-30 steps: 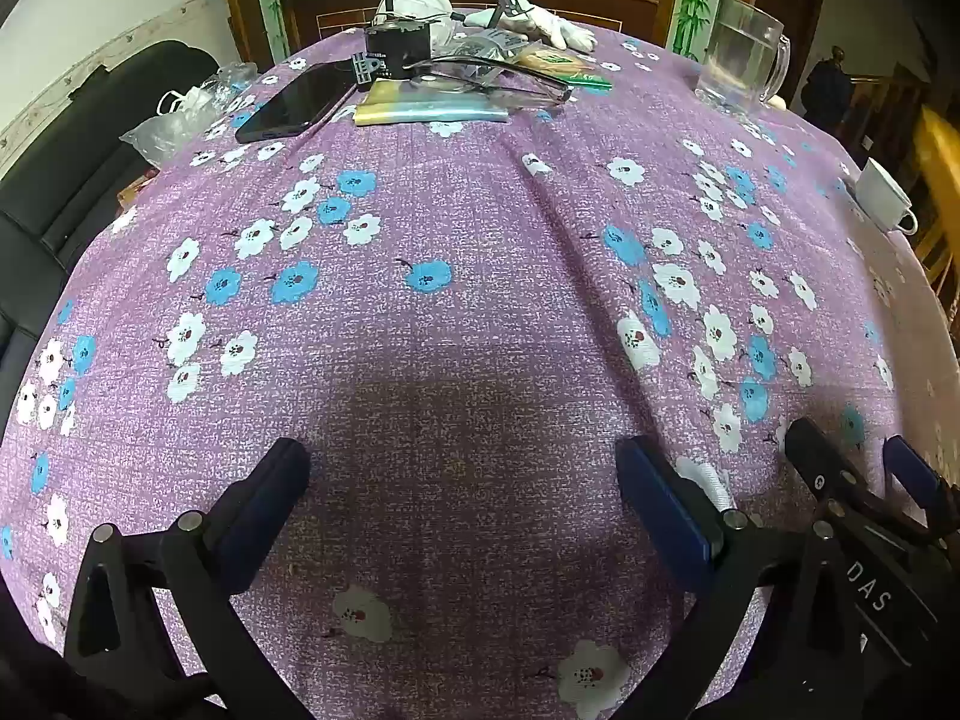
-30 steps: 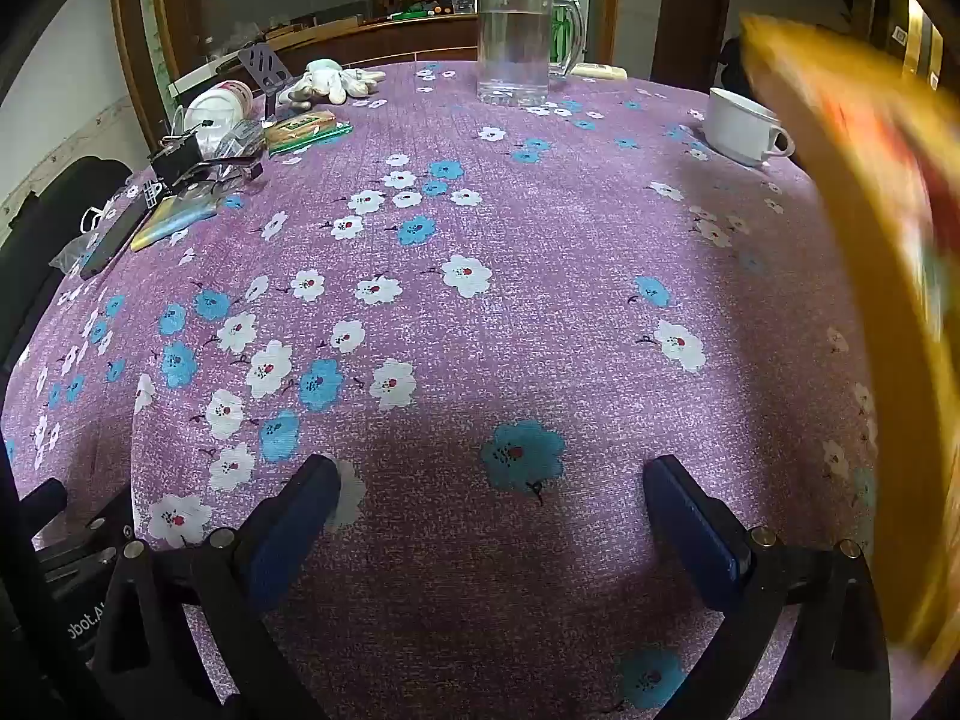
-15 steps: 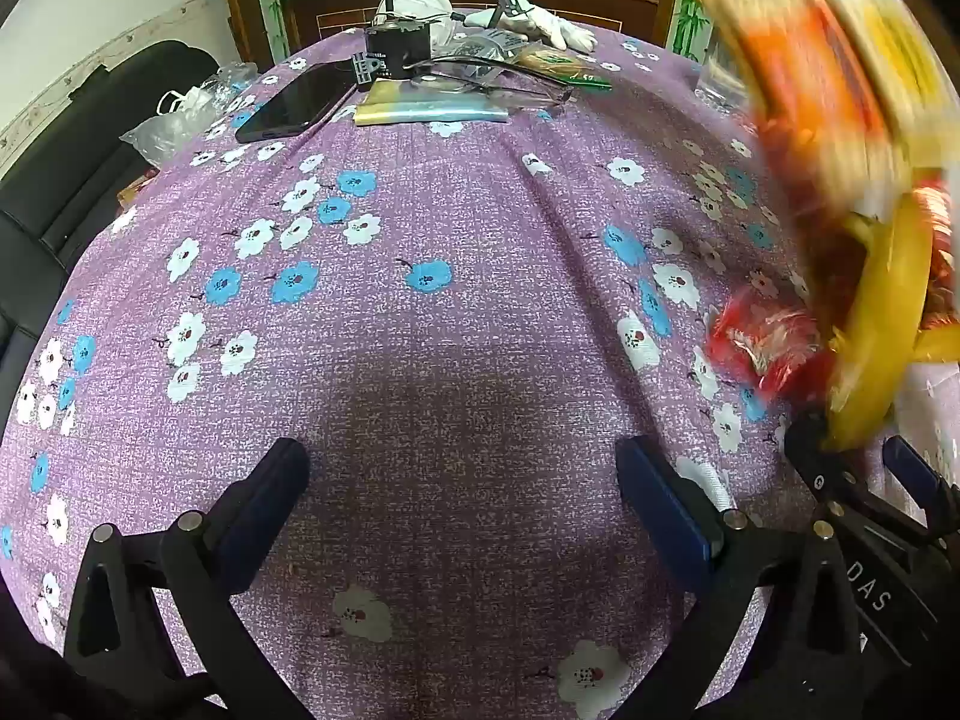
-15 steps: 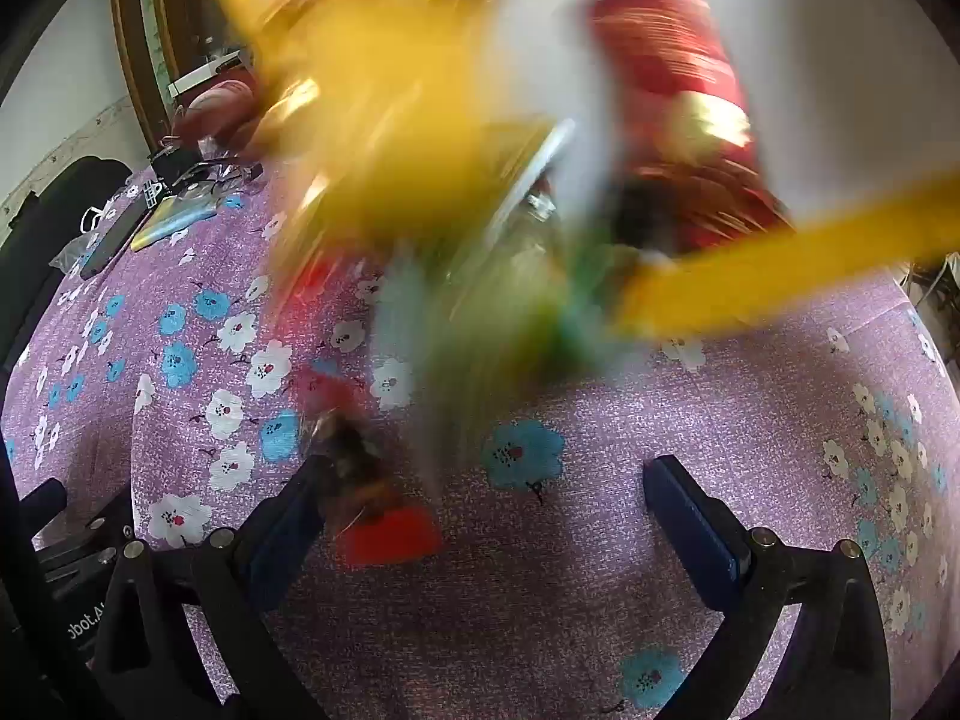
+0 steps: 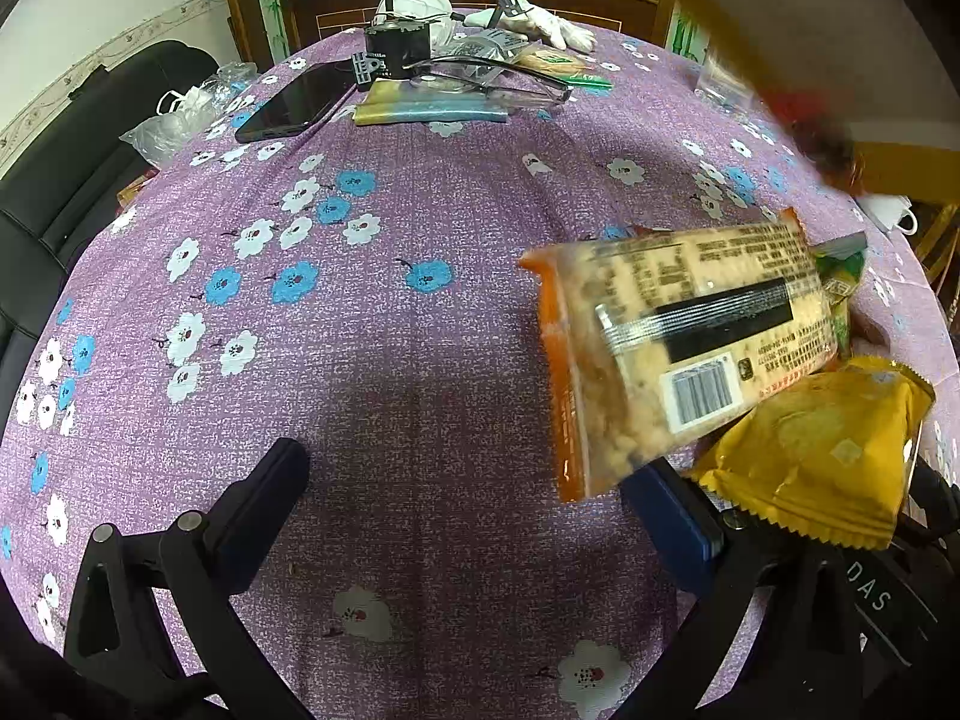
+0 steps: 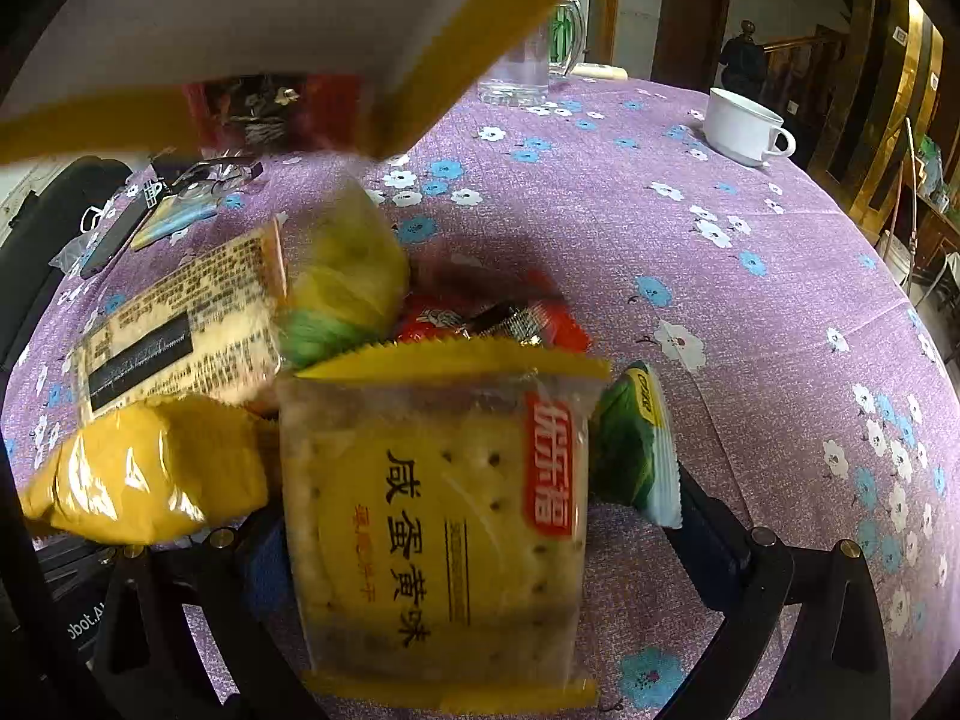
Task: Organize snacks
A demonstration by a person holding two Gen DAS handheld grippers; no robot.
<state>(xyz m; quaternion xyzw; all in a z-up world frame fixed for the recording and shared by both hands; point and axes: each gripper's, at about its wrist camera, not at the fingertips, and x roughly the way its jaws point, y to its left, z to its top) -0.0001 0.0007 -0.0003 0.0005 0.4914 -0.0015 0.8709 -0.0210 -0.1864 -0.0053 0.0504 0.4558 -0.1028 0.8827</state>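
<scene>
Your surface [image 5: 420, 420] wears a purple cloth with blue and white flowers. At 12 o'clock in the left view: a dark phone [image 5: 294, 101], a flat teal-yellow packet [image 5: 429, 110], clear glasses [image 5: 498, 75], white gloves [image 5: 540, 27]. Snack packets [image 6: 432, 510] heap at 6 o'clock in the right view; whether they are all lying on the cloth is unclear. White cup [image 6: 747, 126] at 1 o'clock, glass mug [image 6: 531, 69] at 12.

Left gripper [image 5: 474, 510]: black triangulated plastic frame with open cut-outs, silver screw heads at the pivots, and two dark blue finger pads [image 5: 672, 525]. Beside its right finger, a second black body carries white lettering "DAS". Right gripper [image 6: 480, 534]: the same black frame, brass-coloured screws and blue pads, with white lettering "obot" on the body beside its left finger.
</scene>
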